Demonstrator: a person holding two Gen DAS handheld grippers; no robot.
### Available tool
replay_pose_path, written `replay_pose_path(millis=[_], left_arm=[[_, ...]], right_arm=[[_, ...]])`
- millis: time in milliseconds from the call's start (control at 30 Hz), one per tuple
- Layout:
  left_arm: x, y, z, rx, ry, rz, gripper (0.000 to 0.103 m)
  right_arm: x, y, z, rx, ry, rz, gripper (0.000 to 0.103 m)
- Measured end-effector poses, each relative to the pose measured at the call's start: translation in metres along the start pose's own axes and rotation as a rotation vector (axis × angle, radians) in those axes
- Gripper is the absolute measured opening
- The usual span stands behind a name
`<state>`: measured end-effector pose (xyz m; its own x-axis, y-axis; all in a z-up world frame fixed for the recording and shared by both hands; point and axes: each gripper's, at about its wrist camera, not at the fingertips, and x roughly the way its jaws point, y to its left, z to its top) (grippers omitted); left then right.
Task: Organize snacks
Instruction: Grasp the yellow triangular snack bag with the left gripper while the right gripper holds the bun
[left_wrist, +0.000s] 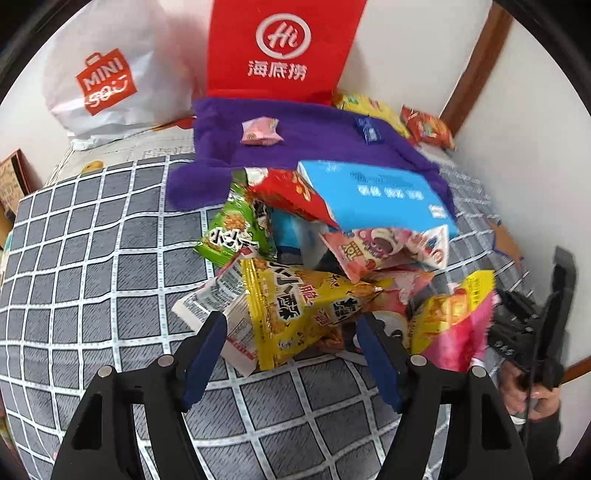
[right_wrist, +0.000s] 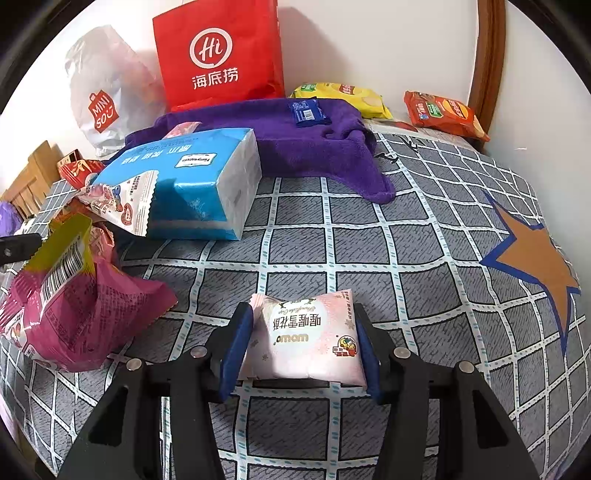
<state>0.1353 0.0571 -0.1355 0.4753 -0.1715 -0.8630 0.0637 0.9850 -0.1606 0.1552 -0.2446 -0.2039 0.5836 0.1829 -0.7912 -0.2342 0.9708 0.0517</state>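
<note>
Pink snack pack (right_wrist: 306, 338) between right gripper (right_wrist: 301, 345) pads (bags' contents hidden).

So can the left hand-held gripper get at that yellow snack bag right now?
Probably yes: the left hand-held gripper is open, the yellow bag lies atop the pile between its fingers, nothing over it.

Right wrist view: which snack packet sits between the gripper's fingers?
The pale pink packet lying on the checked sheet, between the right gripper fingers. The magenta-and-yellow bag lies off to its left, the orange packet far back by the wall.
</note>
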Motion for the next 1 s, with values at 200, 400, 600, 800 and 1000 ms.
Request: replay_pose_path(millis=[200,400,600,800,1000], left_arm=[[0.012,-0.006,0.004,0.033,-0.001,0.019,0.072],[0.02,-0.006,0.011,0.045,-0.015,0.013,0.072],[0.018,-0.008,0.012,0.059,-0.036,0.004,0.059],[0.003,0.002,0.004,0.029,-0.06,-0.042,0.052],[-0.025,0.019,-0.008,0.011,-0.103,-0.04,0.052]], right_arm=[[0.001,-0.001,0.0,0.006,0.002,0.017,0.057],[0.003,0.007,0.002,-0.028,0.01,0.006,0.063],[0.003,0.006,0.001,-0.024,0.01,0.01,0.063],[0.002,0.005,0.002,-0.023,0.006,0.006,0.059],[-0.006,0.01,0.001,-0.009,0.025,0.013,0.056]])
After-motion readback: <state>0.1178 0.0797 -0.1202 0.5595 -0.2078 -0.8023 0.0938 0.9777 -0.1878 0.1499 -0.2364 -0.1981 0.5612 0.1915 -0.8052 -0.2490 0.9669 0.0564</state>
